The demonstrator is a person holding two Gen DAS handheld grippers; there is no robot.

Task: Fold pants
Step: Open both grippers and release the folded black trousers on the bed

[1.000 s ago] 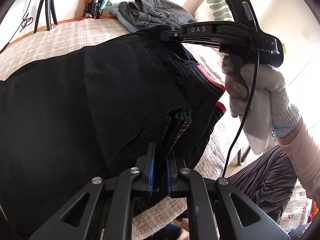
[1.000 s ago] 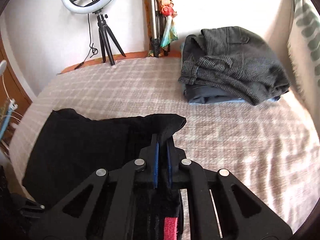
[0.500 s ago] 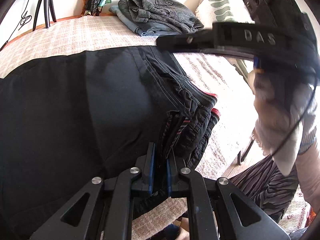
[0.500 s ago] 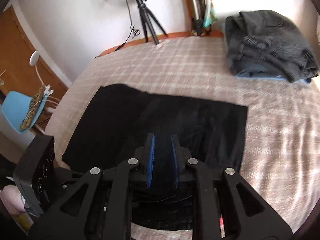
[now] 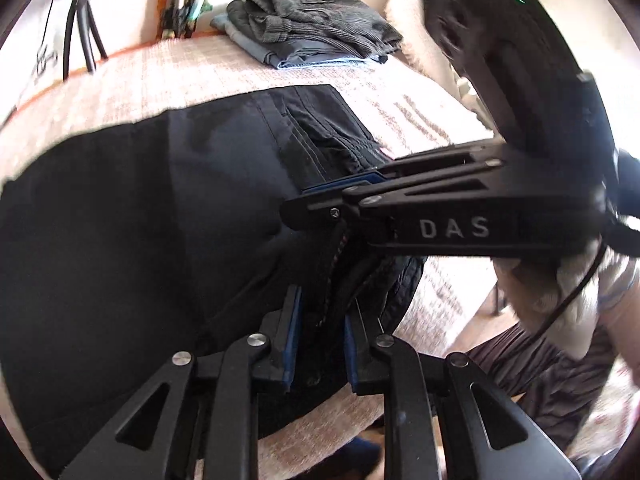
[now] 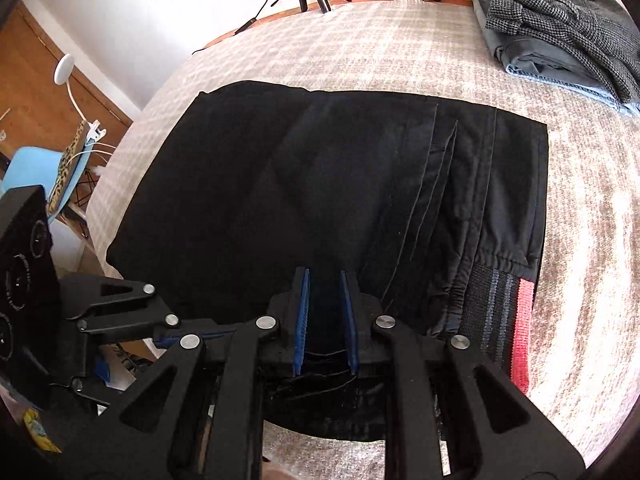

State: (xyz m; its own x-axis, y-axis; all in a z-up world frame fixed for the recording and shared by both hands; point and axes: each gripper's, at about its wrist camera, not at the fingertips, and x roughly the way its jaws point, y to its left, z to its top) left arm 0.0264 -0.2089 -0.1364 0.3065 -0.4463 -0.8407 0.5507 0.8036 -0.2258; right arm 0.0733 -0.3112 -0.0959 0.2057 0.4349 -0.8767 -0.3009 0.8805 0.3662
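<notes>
Beige checked bed (image 6: 400, 48) carries the black pants (image 6: 320, 184), folded flat across mid-frame. Soft, limp, light cloth; best taken at the thick striped waistband (image 6: 504, 320). Left tongs (image 5: 320, 344) are opening around bunched fabric; right tongs (image 6: 324, 320) seem slightly parted, gripping nothing.

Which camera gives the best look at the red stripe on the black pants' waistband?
The right wrist view: the red stripe runs plainly along the waistband of the pants. In the left wrist view the right gripper covers that spot, so no red shows.
</notes>
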